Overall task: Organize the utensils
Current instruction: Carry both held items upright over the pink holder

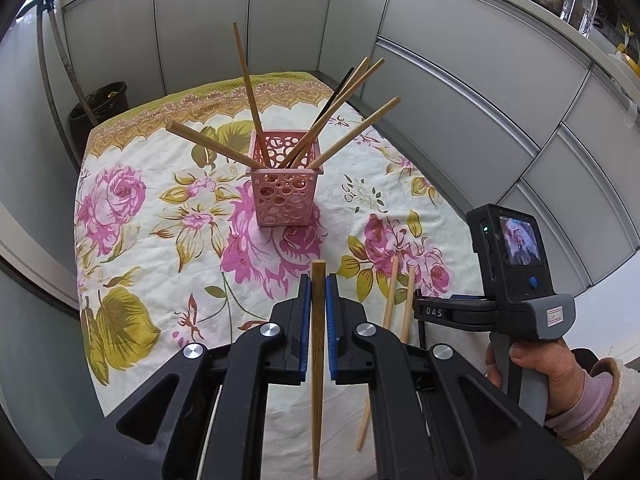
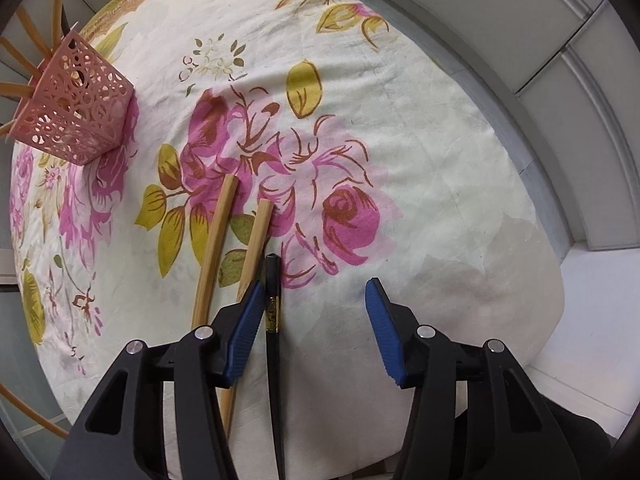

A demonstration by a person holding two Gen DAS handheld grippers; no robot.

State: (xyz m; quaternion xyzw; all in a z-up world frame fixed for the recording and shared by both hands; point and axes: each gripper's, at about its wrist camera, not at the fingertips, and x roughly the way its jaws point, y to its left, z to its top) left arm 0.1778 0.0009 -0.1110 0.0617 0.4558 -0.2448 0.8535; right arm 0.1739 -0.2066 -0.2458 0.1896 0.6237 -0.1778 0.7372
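The left gripper is clamped on a bamboo chopstick whose pointed end runs out of frame below. The right gripper stands wide apart over the table, holding nothing; a black chopstick lies between its fingers, its lower length hidden. Two loose bamboo chopsticks lie beside it, seemingly touching. The pink holder stands mid-table, its chopstick bases concealed.

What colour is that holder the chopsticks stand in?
Pink, pierced with round holes: the holder shows best in the left wrist view.
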